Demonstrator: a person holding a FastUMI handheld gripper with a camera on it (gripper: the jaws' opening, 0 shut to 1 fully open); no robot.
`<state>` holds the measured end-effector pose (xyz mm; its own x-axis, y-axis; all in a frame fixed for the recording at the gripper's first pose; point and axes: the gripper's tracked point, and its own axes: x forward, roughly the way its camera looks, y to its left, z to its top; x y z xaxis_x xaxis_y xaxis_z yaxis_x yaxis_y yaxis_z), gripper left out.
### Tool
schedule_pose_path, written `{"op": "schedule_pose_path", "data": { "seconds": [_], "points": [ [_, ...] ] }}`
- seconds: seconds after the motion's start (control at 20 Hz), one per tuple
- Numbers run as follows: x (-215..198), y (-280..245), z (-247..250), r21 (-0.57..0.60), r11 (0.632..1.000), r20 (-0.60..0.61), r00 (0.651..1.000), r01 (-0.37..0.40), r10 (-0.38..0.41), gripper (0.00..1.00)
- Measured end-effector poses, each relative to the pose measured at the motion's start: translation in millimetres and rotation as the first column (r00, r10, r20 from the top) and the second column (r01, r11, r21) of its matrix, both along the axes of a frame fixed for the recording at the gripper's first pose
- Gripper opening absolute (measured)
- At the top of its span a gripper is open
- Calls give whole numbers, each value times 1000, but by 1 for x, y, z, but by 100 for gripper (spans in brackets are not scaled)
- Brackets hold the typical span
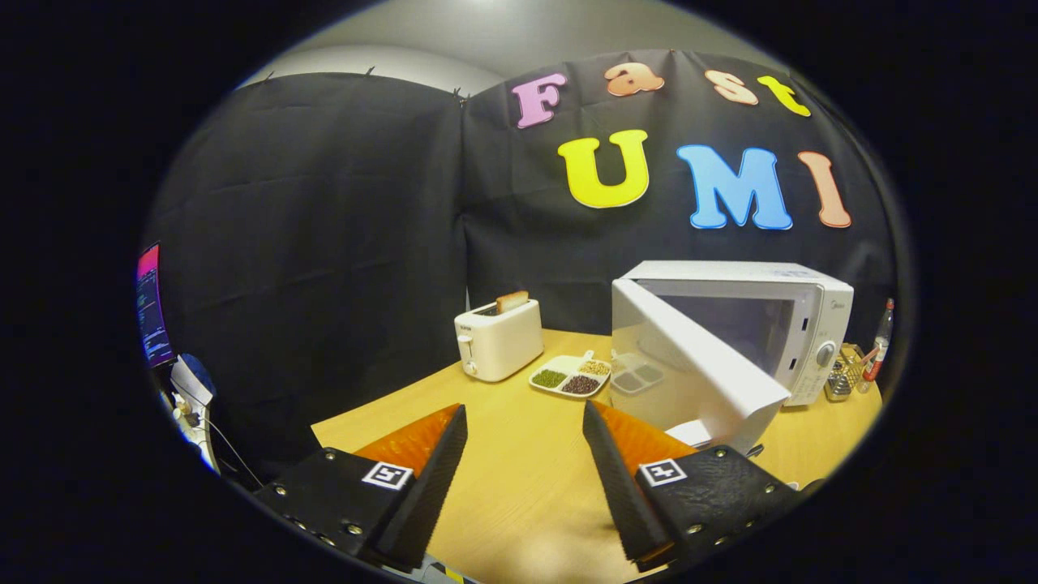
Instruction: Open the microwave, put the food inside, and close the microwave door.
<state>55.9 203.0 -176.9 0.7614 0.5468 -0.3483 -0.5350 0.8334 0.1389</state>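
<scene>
The microwave stands upright, white and boxy, on the worktop beyond the right finger, with its control panel and round knob on its right side. Its door hangs wide open, hinged on the left, swung out toward the fingers so its lower corner sits just ahead of the right fingertip. The cavity behind it looks pale and bare. The food tray lies flat on the worktop, ahead of the gap between the fingers and just left of the open door: a white divided dish holding green, dark reddish-brown and pale tan portions in separate compartments, reflected in the door's face.
</scene>
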Motion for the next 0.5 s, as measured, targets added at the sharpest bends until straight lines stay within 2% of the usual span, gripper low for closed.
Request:
{"op": "schedule_pose_path", "data": {
  "seconds": [0.05,0.15,0.25,0.35,0.4,0.45,0.5],
  "points": [
    [-1,1,-10,-10,1000,-25,1000,-3,3,77],
    [1,-7,-19,-38,999,-51,998,20,-22,76],
    [5,-11,-31,-36,999,-69,997,30,-33,43],
    [9,-18,-36,-57,997,-75,996,54,-58,43],
    [17,-32,-33,-76,991,-45,992,112,-116,24],
    [18,-33,-32,-70,992,-58,992,108,-112,5],
    [17,-31,-39,-69,991,-74,990,114,-119,6]
  ]
}}
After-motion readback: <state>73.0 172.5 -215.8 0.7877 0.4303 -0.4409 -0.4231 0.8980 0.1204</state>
